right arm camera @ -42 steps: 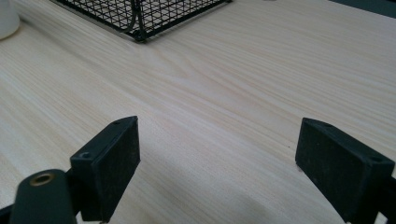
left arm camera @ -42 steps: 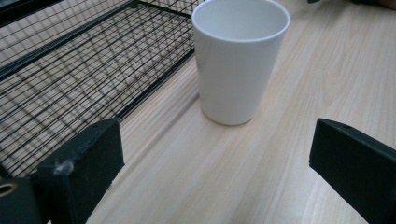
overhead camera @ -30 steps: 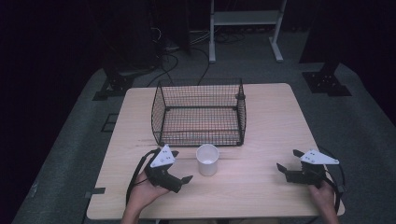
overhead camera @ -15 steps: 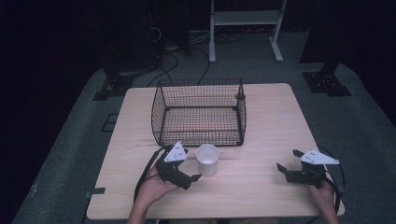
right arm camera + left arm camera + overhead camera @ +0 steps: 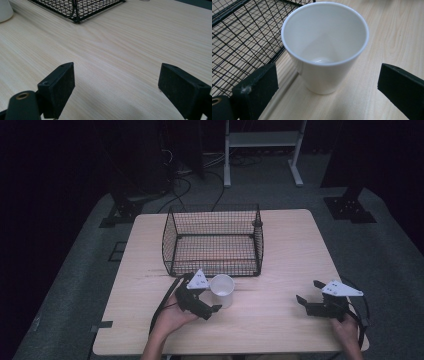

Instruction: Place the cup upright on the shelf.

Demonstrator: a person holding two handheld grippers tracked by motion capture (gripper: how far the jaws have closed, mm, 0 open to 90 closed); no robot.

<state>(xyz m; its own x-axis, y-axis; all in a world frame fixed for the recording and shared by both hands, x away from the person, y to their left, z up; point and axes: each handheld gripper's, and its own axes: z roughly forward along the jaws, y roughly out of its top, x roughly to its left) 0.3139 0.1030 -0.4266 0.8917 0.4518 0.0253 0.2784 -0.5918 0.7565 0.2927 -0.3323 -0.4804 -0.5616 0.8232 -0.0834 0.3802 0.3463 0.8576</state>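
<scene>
A dark lab or studio.
A lone wooden table (image 5: 280,320) stands on grey carpet (image 5: 380,250) amid cables (image 5: 185,185) and equipment stands (image 5: 350,207).

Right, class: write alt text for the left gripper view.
An empty white cup stands upright on a pale wooden table, between the open black jaws of the left tool. A black wire basket sits beside it.

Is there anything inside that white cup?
The white cup looks empty: the left gripper view shows its bare white inner wall and a shiny bottom. The near part of the bottom is hidden behind the cup's own rim, so something small there cannot be ruled out.
</scene>
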